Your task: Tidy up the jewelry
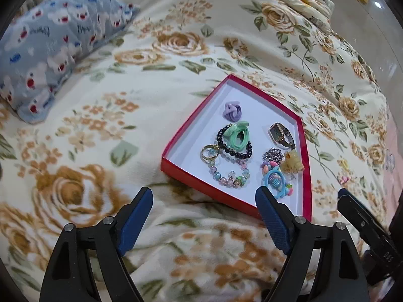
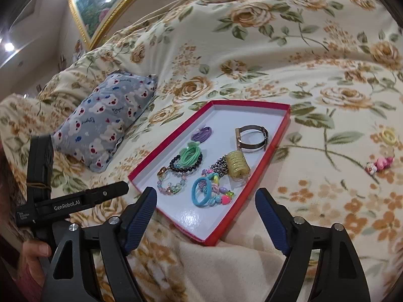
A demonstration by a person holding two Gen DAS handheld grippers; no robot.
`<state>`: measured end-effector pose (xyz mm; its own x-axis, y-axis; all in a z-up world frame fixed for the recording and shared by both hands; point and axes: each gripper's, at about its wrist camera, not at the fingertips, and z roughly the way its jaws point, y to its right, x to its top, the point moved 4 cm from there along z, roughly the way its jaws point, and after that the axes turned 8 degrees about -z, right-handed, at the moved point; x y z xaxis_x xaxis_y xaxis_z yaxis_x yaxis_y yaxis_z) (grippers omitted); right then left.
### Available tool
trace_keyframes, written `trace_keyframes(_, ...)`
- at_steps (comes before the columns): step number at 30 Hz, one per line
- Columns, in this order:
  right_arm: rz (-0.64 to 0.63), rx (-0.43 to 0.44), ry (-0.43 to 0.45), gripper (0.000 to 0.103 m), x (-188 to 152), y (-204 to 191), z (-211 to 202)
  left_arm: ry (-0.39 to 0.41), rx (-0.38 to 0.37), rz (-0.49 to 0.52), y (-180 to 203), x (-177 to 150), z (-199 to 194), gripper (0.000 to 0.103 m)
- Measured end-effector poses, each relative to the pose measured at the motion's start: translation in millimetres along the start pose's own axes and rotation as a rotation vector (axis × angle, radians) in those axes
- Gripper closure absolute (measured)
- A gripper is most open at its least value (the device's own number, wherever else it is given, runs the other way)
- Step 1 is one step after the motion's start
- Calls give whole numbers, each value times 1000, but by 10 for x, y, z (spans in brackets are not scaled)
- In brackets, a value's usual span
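On the floral blanket (image 1: 100,125), well to the right of the blue bear-print pillow (image 1: 50,50): red-rimmed tray (image 1: 196,115), white inside, already loaded with most of the jewelry.

- Inside the tray: purple hair tie (image 1: 232,110) at the far end; green hair tie (image 1: 236,136) lying over the black bead bracelet (image 1: 238,153); gold ring (image 1: 209,152) touching the pastel bead bracelet (image 1: 229,182); watch (image 1: 277,132) along the right wall; blue hair tie (image 1: 273,180) among coloured beads at the near end.
- Outside the tray, well apart to its right on the blanket: yellow ring (image 2: 382,135) and a short pink bead piece (image 2: 381,163).

Left gripper (image 1: 203,195): jaws spread wide, nothing between them, hovering above the blanket just short of the tray's near-left edge. Right gripper (image 2: 205,195): likewise released and empty, poised over the tray's near corner.

Step in hand, as a judgement: between picks, late in the sorting, with two strays seemingly left to gather.

Next move probably calls for the right tongs: swing rightward to the pink beads or yellow ring, come down low, pinch gently. Soft, plush bedding underneath, so likely to catch fabric along with a small piece; best to close on the piece's raised edge only.
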<state>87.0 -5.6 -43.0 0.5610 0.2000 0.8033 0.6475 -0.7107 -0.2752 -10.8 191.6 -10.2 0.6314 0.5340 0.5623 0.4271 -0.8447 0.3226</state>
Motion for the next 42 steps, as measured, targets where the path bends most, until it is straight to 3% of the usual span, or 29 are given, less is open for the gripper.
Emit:
trace_keyframes(4,-86,-43,7,17,29,-82,-122,58,41,50,64,-84,-189,7)
trace_keyframes(10,-166,-78,39,7,298,-105,-403,131,67,145,197,-138,-499,4)
trace_keyframes(11,-182,-90,43,1,347,-120,-433,147,60,162,236,-131,-558,1)
trace_keyframes(14,-223,-131,7,0,388,-137,-392,183,84,196,302,-138,-633,1)
trace_keyframes(17,-190,-169,13,0,275,-94,-334,172,130,185,260,-184,-550,1)
trace_keyframes(21,-95,-136,7,0,55,8,-233,137,155,168,230,-315,-423,1)
trace_keyframes(26,-70,-127,-7,0,-81,32,-154,136,187,178,280,-339,-347,1)
trace_keyframes(42,-90,-122,-4,0,-158,-60,-91,168,163,186,216,-400,-396,1)
